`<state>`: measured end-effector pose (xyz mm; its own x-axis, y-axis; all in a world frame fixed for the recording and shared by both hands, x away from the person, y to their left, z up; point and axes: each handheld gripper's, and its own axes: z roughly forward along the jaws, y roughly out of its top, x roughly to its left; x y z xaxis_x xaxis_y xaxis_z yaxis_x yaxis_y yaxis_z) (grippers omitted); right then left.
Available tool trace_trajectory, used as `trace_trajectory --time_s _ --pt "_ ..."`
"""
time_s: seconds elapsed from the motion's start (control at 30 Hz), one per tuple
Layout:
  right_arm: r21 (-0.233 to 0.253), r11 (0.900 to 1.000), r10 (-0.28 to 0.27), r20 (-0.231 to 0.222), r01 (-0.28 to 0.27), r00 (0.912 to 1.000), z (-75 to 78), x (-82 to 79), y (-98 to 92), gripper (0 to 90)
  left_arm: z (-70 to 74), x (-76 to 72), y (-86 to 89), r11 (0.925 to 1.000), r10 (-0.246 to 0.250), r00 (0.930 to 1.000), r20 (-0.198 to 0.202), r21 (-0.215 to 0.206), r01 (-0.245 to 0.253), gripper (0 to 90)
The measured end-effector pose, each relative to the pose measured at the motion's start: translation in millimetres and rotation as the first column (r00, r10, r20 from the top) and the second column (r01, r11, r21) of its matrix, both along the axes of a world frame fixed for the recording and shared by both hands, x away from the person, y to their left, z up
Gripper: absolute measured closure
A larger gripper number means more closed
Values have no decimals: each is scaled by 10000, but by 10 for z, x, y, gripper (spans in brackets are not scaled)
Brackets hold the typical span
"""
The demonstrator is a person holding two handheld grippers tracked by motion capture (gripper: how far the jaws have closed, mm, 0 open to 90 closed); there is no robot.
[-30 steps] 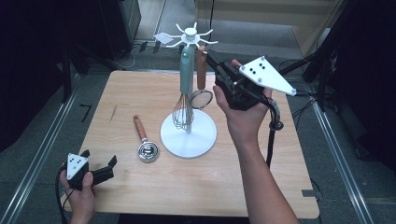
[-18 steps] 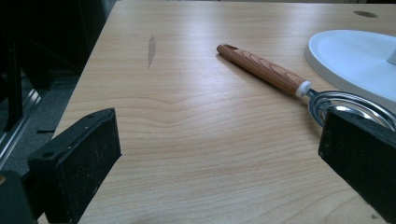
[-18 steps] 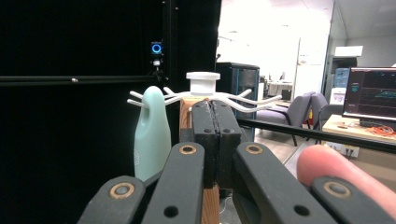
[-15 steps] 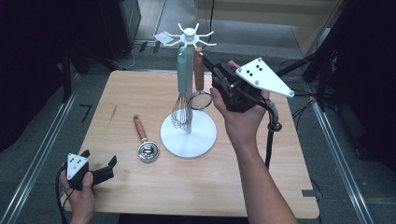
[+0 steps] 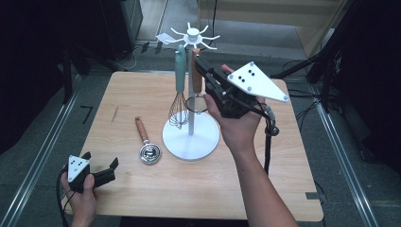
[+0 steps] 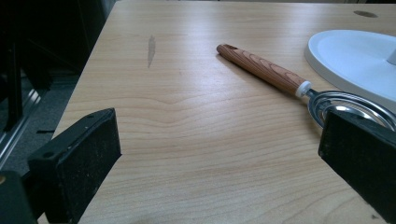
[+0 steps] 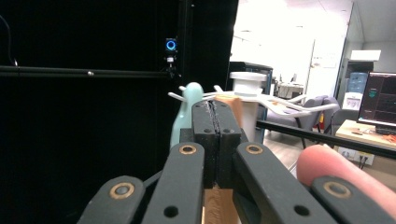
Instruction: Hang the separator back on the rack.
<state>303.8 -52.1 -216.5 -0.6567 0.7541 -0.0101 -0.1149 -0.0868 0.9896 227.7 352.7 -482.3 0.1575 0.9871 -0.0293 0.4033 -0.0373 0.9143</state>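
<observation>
Altogether three utensils; left gripper (image 5: 101,171) fingers wide, right gripper (image 5: 202,69) pinching wooden handle (image 5: 196,75).

A pale wooden worktop (image 5: 265,179) carries a white round stand base (image 5: 177,142) near its middle. Just left of the base lies a wood-handled metal strainer (image 5: 146,144), handle pointing away from the person.

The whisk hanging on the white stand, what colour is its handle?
Pale mint green; the whisk handle shows best in the high view, hanging from the stand.

white rack (image 5: 191,140), teal-handled whisk (image 5: 179,90), wood-grain strainer handle (image 6: 264,68), blk tongs (image 6: 219,158)
</observation>
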Motion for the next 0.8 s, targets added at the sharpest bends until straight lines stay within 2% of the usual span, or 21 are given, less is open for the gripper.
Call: trace_trajectory --time_s 0.23,0.4,0.57,0.8 --pt "-203 9998 5 72 -4 10000 -38 -15 65 900 0 -3 3 10000 -35 10000 -11 -16 35 0" --pt "-19 9992 -394 -253 394 9989 -84 36 -18 900 1 -1 1 10000 -37 10000 -36 -32 37 0" --pt "352 9983 -462 -282 472 9985 -21 49 -57 900 0 0 -1 10000 -22 10000 -20 -20 22 0" --pt "325 9985 -436 -184 442 9989 52 21 0 900 1 -3 0 10000 -35 10000 -42 -20 35 0"
